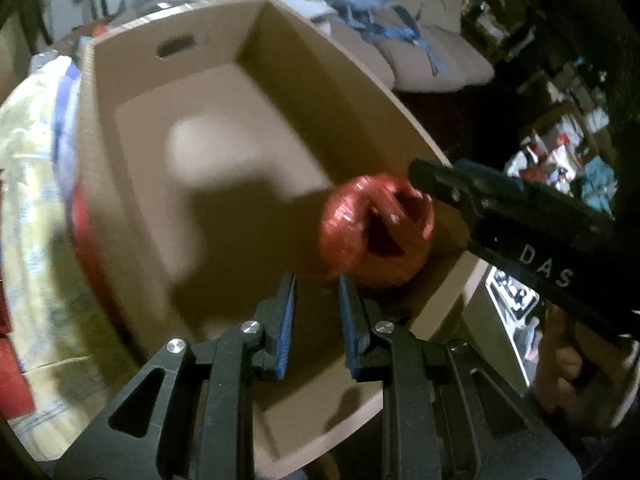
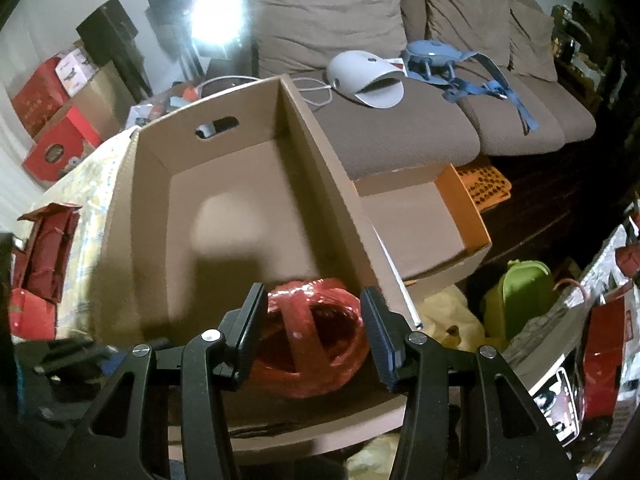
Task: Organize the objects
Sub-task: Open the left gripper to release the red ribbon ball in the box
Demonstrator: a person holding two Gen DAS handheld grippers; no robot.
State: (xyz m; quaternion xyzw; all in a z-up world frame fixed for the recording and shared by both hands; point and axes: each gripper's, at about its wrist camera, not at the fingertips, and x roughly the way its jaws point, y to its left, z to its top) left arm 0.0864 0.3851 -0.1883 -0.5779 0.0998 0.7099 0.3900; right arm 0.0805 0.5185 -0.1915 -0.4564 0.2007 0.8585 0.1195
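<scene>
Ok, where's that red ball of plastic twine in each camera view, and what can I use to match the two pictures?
Left wrist view: the red twine ball sits right of centre, held at the right gripper, over the box's near right corner.
Right wrist view: it is low in the centre, between the right gripper's fingers.
Shared landmark: the cardboard box, by its handle cutout.

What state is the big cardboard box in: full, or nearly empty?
Nearly empty. The cardboard box shows a bare brown floor; the only thing over it is the red ball of twine, held at its near end.
</scene>
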